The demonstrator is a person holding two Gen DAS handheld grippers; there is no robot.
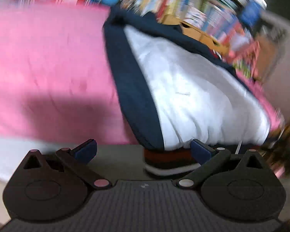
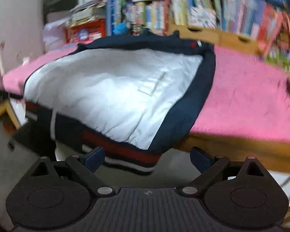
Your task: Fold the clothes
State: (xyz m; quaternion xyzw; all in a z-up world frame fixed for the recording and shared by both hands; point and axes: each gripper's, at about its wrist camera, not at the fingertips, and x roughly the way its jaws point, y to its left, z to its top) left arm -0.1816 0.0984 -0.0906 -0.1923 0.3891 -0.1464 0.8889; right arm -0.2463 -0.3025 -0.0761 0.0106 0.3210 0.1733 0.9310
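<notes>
The left gripper (image 1: 143,150) stood wide open and held nothing, its right finger (image 1: 200,151) just in front of the jacket's (image 1: 193,96) striped hem (image 1: 168,162). The right gripper (image 2: 147,157) was also wide open and empty, near that hem (image 2: 131,157). The jacket (image 2: 110,89) lay lining up on the pink bed (image 2: 247,96), its hem hanging over the near edge. Blurred books (image 2: 193,13) lined the far side.

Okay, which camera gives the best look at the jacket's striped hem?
The right wrist view: the striped hem hangs over the bed edge, its red, navy and white bands showing between the open right gripper. In the left wrist view, the open left gripper blocks part of it.
</notes>
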